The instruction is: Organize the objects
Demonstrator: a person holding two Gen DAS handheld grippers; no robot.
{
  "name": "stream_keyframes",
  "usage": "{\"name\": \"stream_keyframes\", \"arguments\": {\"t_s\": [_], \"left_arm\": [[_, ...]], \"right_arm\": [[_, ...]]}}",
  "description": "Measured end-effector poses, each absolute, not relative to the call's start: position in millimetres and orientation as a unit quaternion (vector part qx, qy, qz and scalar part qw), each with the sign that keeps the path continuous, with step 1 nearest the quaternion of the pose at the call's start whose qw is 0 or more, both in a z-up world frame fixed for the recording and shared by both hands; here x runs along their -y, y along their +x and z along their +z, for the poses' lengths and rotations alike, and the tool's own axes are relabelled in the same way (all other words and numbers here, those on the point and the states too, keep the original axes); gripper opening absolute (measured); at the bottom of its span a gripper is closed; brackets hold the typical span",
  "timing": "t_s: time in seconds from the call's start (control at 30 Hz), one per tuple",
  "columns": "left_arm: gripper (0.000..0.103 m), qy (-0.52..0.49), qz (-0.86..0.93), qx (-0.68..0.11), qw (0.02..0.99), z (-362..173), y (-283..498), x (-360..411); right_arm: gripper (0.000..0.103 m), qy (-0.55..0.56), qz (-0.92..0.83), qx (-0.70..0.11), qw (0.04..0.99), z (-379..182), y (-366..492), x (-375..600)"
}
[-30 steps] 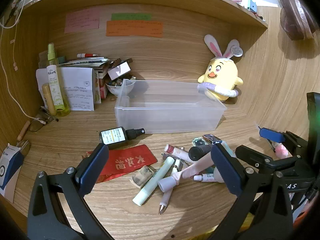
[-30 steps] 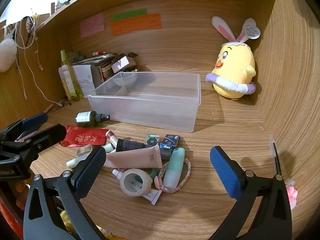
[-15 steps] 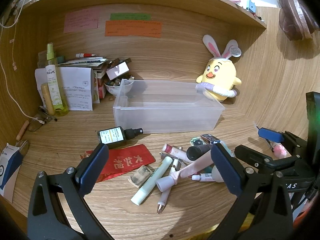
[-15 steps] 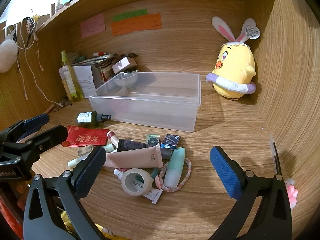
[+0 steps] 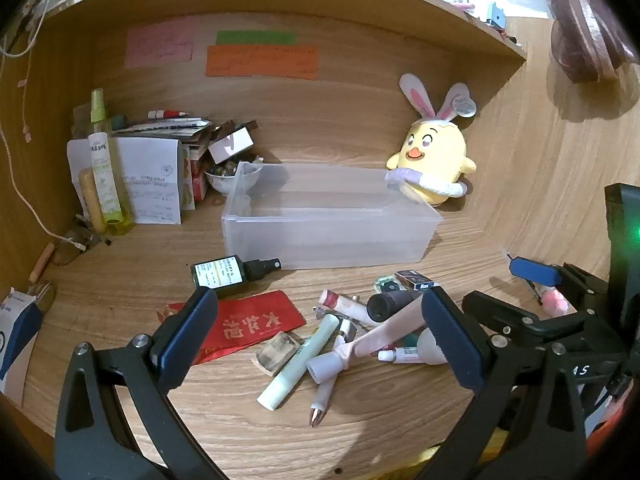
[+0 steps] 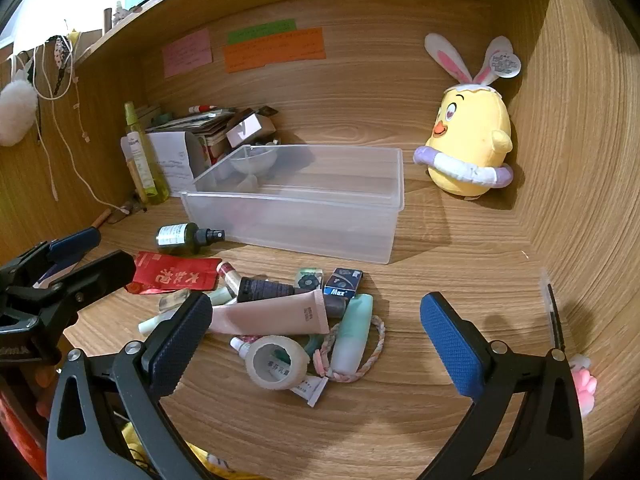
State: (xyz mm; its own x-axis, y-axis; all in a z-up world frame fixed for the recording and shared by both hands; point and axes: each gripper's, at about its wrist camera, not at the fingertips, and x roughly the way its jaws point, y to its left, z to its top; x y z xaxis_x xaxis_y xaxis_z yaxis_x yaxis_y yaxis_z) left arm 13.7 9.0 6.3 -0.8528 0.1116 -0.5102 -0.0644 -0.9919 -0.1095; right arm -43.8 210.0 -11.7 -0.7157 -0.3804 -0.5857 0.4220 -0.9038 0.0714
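Observation:
A clear plastic bin [image 5: 328, 236] [image 6: 304, 208] stands empty on the wooden desk. In front of it lies a pile of small items: a pink tube [image 6: 276, 314] [image 5: 384, 334], a tape roll [image 6: 276, 362], a mint tube [image 6: 352, 334], a pale green stick [image 5: 298, 362], a dark spray bottle [image 5: 224, 272] [image 6: 186, 236] and a red envelope [image 5: 244, 326] [image 6: 174, 274]. My left gripper [image 5: 320, 336] is open, hovering just short of the pile. My right gripper [image 6: 316, 340] is open above the tape roll and mint tube. Both are empty.
A yellow plush chick [image 5: 432, 164] [image 6: 472, 148] sits right of the bin. A tall yellow-green bottle [image 5: 106, 168], papers and boxes [image 5: 176, 148] crowd the back left corner. Side walls and a shelf overhead enclose the desk. A cord [image 6: 68, 152] hangs at left.
Both grippers have drifted slightly; the scene has shifted a little left and up in the left wrist view. Nothing on the desk has moved.

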Motion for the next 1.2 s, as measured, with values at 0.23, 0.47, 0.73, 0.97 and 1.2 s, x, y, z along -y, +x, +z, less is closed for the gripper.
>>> {"name": "stream_keyframes", "arguments": {"t_s": [0.23, 0.47, 0.73, 0.97, 1.2], "left_arm": [[0.103, -0.265, 0.962, 0.045, 0.055, 4, 16, -10], [0.103, -0.271, 0.961, 0.055, 0.031, 1, 8, 11], [0.103, -0.306, 0.952, 0.031, 0.004, -9, -29, 43], [0.084, -0.355, 0.934, 0.033, 0.003, -26, -72, 64], [0.079, -0.396, 0.915, 0.072, 0.016, -43, -99, 80]], "right_arm": [[0.103, 0.312, -0.924, -0.031, 0.218, -13, -43, -210], [0.103, 0.319, -0.924, -0.03, 0.208, -17, -51, -220], [0.103, 0.345, -0.924, -0.016, 0.166, -31, -75, -250], [0.093, 0.391, -0.905, 0.01, 0.166, -52, -97, -264], [0.063, 0.412, -0.89, -0.019, 0.196, -64, -104, -243]]}}
